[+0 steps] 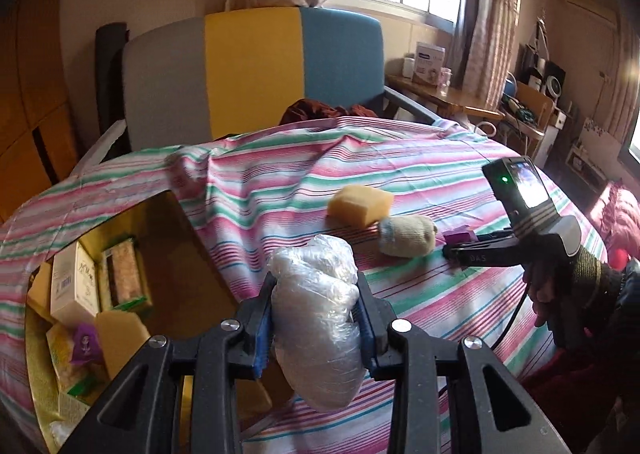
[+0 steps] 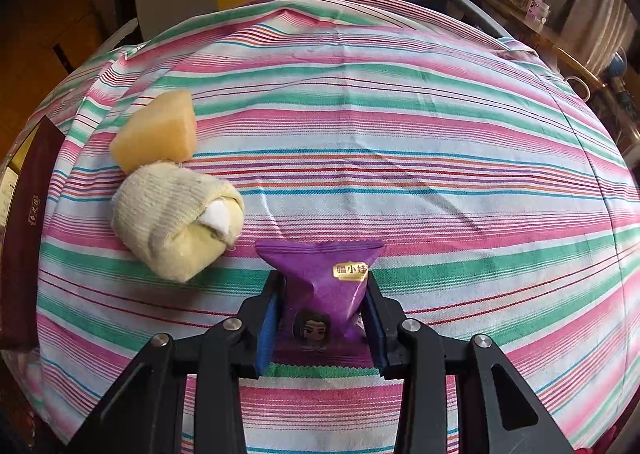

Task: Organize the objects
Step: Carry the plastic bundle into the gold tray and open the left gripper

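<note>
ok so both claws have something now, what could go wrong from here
1. The crinkly plastic bundle is squeezed between the left claw with much of it hanging below, so it might slip out before reaching the box.
2. The right claw pinches only the lower part of the purple packet; it could crush or twist loose.

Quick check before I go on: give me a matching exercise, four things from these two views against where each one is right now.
Things:
1. clear plastic bundle
2. purple snack packet
3. yellow sponge
4. rolled sock

Places:
A. lying on the striped cloth, just left of the purple packet
B. clamped in the left gripper
C. on the cloth beyond the sock, nearer the chair
D. clamped in the right gripper

Pairs: 1-B, 2-D, 3-C, 4-A
</note>
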`<state>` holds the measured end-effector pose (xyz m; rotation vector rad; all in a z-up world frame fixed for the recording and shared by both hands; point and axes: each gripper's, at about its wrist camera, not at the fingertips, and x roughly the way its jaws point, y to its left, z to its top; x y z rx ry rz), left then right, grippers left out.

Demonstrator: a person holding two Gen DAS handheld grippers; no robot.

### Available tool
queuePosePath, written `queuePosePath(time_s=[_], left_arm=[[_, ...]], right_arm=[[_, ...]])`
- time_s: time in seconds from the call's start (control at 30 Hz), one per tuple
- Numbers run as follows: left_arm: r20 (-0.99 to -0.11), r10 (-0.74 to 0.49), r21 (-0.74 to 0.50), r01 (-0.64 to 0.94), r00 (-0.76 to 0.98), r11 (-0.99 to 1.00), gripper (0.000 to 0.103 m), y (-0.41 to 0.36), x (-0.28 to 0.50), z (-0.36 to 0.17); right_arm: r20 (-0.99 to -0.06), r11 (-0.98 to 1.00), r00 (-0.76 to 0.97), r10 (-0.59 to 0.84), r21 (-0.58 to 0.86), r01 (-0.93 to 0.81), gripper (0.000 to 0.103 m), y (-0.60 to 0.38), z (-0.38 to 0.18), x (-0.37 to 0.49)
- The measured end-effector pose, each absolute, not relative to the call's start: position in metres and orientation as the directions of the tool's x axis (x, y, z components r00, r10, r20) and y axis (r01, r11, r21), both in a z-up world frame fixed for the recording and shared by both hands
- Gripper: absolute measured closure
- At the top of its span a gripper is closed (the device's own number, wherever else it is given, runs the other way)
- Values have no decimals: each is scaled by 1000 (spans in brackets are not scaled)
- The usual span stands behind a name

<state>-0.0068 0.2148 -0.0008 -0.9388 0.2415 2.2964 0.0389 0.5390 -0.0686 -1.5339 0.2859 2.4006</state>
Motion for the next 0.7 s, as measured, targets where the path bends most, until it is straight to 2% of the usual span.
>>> queuePosePath(time_s=[0.13, 0.47, 0.7], left_arm=[[-682, 488, -149, -550, -545, -822, 68, 176, -27, 0], [-706, 472, -401, -250, -528, -881, 68, 60, -106, -14], [-752, 476, -392, -271, -457, -879, 68, 87, -151, -29]], right_arm=[[-907, -943, -399, 138, 3, -333, 63, 537, -68, 39], [-906, -945, -393, 154, -20, -325, 64, 534, -70, 37], [-907, -946, -390, 159, -27, -322, 64, 533, -70, 37]])
